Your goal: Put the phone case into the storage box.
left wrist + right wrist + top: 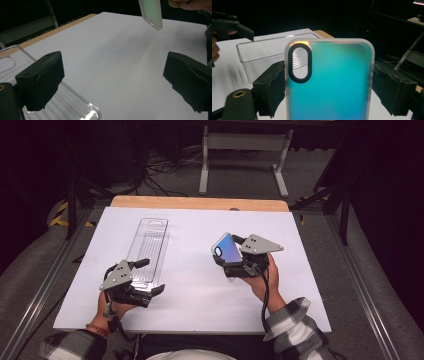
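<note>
A translucent phone case (226, 249) with a blue-green sheen and an oval camera cutout is held upright above the white board. My right gripper (234, 266) is shut on its lower part, and the case (329, 82) stands clamped between both jaws of that gripper (329, 100). The case's tip (151, 12) hangs at the top of the left gripper view. A clear plastic package (149, 249) lies flat on the board's left half. My left gripper (151, 277) is open at its near end, with the package's corner (82, 110) under one jaw and nothing between the jaws (112, 75).
The white board (200, 300) covers a wooden table whose far edge (200, 203) shows. Beyond it, a white metal stand (245, 150) and cables lie on the grey floor. Metal rails run along both sides of the table.
</note>
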Demonstrator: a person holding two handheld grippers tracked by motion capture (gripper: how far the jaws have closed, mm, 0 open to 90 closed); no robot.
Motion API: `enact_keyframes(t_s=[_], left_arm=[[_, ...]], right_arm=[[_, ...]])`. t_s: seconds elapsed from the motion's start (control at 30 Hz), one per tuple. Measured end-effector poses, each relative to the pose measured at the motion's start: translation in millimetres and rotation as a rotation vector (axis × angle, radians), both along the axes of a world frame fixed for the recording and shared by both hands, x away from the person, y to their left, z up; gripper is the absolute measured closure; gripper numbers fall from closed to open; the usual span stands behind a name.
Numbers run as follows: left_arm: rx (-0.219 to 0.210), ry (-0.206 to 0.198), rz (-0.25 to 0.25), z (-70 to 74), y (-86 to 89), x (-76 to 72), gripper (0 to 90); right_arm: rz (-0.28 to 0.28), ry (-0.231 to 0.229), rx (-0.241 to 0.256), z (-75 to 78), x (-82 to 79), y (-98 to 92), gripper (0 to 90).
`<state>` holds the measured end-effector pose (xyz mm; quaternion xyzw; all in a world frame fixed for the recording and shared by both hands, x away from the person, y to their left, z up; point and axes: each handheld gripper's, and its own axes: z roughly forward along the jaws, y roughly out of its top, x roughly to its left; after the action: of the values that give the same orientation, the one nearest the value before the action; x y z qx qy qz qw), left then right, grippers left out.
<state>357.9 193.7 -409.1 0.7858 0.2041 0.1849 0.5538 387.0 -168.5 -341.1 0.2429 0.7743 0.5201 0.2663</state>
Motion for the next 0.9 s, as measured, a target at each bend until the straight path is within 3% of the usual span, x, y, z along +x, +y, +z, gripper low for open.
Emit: enact_keyframes(t_s=[0.17,0.37,0.57,0.67,0.7,0.9], left_arm=[[0.024,-0.044,-0.032,10.0,-20.8,1.3,3.1],[0.012,-0.055,-0.058,13.5,-38.0,7.0,3.1],[-0.048,0.004,-0.118,10.8,-59.6,15.8,5.7],[-0.048,0.013,-0.124,10.9,-68.3,18.1,7.2],[-0.073,0.027,-0.136,10.7,-76.3,19.8,7.6],[-0.107,0.051,-0.179,10.4,-94.7,21.0,15.1]], right_arm=[[-0.014,-0.014,0.017,-0.3,-1.7,1.0,17.7],[-0.024,-0.022,0.04,0.2,-3.5,1.9,17.7],[-0.035,-0.034,0.065,-2.2,-6.7,7.6,17.7],[-0.038,-0.038,0.066,-4.1,-8.2,12.1,17.7],[-0.035,-0.037,0.068,-4.4,-8.6,13.0,17.7],[-0.033,-0.044,0.084,-9.4,-11.7,20.6,17.7]])
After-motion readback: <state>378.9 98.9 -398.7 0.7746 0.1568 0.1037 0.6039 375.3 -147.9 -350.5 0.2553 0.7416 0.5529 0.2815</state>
